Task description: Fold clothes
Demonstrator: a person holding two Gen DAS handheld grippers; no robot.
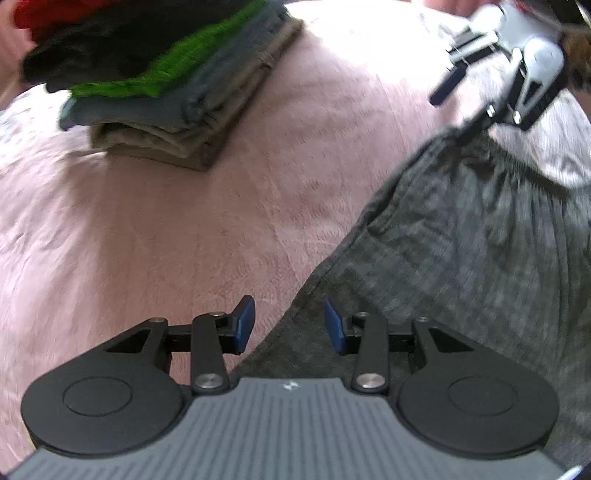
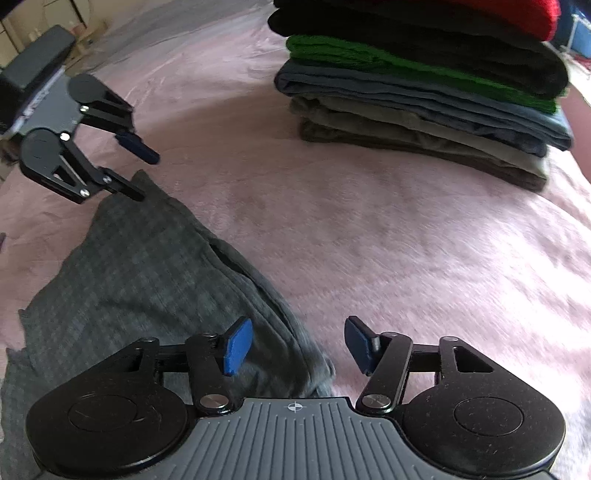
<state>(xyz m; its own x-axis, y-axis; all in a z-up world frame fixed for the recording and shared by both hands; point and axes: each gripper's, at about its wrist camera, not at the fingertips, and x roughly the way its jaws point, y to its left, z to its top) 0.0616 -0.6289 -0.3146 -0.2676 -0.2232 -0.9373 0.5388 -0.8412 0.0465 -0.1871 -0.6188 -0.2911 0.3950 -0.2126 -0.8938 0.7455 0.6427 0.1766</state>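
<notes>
Two tongs [image 1: 289, 325] [image 2: 298, 345], one grey garment [image 2: 147, 266], perhaps six folded clothes [image 2: 417, 99]

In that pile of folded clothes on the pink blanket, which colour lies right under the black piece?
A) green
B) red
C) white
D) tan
A: in the stack of folded clothes the bright green garment sits directly beneath the black one, with grey-blue and tan layers further down and red on top.

Pink bed cover [image 2: 406, 240]: showing as soft, matt plush.
Dark grey checked garment [image 2: 147, 266]: showing as woven, matt cloth.
Folded clothes stack [image 2: 424, 99]: showing as matt cloth.
</notes>
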